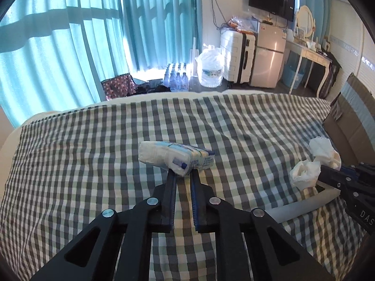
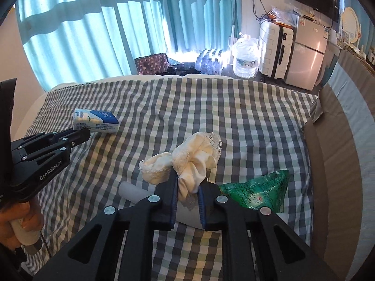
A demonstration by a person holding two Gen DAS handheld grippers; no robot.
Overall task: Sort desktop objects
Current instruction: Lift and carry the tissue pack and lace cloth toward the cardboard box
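Note:
My left gripper is shut on the near corner of a white and blue tissue pack, holding it just above the checked bedspread. The pack also shows in the right wrist view at the tip of the left gripper. My right gripper is shut on a bundle of cream lace-trimmed socks, lifted over the bed. The socks and right gripper show at the right of the left wrist view.
A green snack bag and a white roll-like object lie under the right gripper. A cardboard box stands at the bed's right edge. Beyond the bed are water bottles, a suitcase and a fridge.

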